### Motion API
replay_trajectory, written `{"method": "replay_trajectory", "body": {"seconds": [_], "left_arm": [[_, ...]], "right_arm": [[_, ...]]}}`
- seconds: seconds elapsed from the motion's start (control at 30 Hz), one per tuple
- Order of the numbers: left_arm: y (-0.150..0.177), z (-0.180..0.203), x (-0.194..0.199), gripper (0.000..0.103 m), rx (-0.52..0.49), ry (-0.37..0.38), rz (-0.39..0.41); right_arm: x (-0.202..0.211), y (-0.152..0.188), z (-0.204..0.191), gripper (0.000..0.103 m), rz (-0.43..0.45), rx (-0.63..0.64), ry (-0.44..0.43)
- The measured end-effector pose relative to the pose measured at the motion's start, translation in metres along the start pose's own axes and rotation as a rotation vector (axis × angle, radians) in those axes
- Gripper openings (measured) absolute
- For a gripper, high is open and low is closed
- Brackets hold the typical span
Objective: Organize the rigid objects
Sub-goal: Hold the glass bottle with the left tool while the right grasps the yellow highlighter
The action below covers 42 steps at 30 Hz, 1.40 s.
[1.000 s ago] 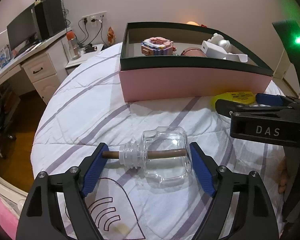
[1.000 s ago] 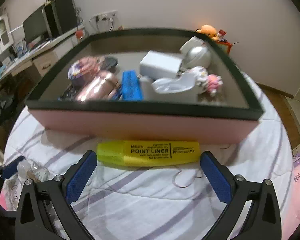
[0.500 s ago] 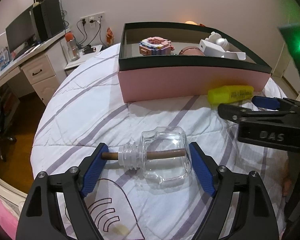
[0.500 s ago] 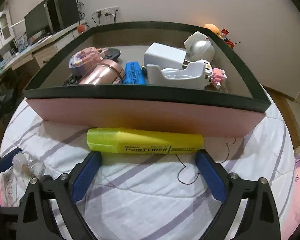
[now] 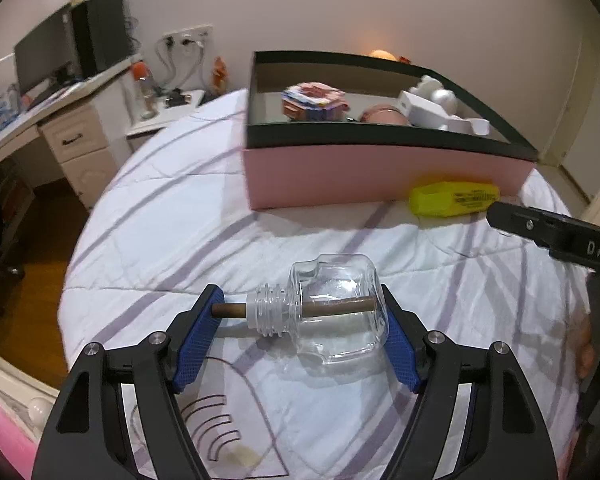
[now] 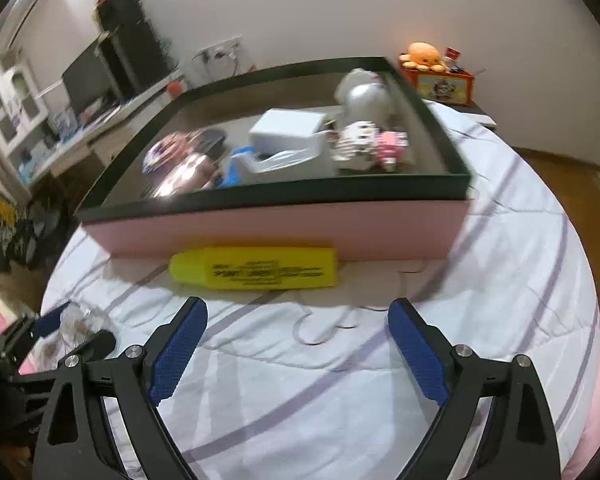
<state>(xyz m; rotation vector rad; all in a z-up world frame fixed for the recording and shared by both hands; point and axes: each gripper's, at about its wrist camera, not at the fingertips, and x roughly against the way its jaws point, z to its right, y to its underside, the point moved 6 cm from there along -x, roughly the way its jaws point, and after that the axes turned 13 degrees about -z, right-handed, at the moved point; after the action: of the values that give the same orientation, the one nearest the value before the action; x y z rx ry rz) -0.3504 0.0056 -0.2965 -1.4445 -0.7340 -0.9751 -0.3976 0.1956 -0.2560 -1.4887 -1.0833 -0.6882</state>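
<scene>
While my left tongs [image 5: 298, 334] are closing on the glass bottle [image 5: 332, 306] lying on the bed [image 5: 160, 216], both pads are touching it. My right tongs [image 6: 298, 350] are backing away empty and open from the yellow marker [image 6: 254, 268] beside the box [image 6: 284, 230], so the marker is waiting.

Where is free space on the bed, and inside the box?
Bare quilt lies under the right gripper, before the highlighter. In the box, the right part is crowded; its left front corner shows bare floor.

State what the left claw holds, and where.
The left claw, jaws just closed further, grips the glass bottle endwise: stick tip and base.
</scene>
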Motion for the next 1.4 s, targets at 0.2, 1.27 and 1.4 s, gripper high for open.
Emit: {"method": "replay_trajectory", "body": {"seconds": [0.2,1.27,1.4], "left_arm": [[0.002,0.002,0.003,0.076,-0.006,-0.023,-0.009],[0.029,-0.02,0.023,0.076,0.065,-0.061,-0.029],[0.029,-0.02,0.021,0.076,0.066,-0.071,-0.032]], "right_arm": [[-0.009,-0.011,-0.005,0.094,-0.012,0.023,-0.054],[-0.027,0.008,-0.096,0.055,-0.073,0.447,0.031],[-0.019,0.022,-0.1,0.034,-0.131,0.449,-0.011]]}}
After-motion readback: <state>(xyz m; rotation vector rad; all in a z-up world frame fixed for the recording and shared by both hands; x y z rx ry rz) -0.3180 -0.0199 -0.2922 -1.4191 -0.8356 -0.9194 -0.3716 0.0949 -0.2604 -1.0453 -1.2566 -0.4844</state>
